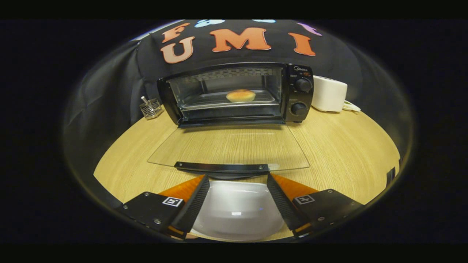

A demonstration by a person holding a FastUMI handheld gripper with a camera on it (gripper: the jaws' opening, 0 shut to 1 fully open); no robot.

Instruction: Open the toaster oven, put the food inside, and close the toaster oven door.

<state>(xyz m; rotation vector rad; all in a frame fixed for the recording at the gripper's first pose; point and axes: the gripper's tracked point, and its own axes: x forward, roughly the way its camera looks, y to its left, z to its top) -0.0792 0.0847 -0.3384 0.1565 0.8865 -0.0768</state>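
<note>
Gripper [237, 179] held low over the near edge of the wooden bench [340, 153], fingers spread wide apart and pressing on nothing. Between the fingers, a white plate [237, 208] lying bare on the bench, with neither finger clearly touching it. Just ahead of the fingertips, the dark handle [222, 167] of the toaster oven door [230, 146], the glass panel swung fully down and lying flat toward the near edge, wood grain visible through it. Beyond the door, at the far edge of the bench against the black cloth wall, the black toaster oven [237, 93] standing open, two round knobs [302, 85] stacked on its right-hand panel. Inside the cavity, on the metal tray [204, 100], the food: a round golden bun [240, 95], sitting about mid-tray, well clear of the gripper. Left of the oven, near the far left edge, a small wire basket [150, 108] with a short stick-like item standing in it. Right of the oven, just beside it at the far right edge, a white appliance [329, 94], with something white trailing on the bench at its right.
</note>
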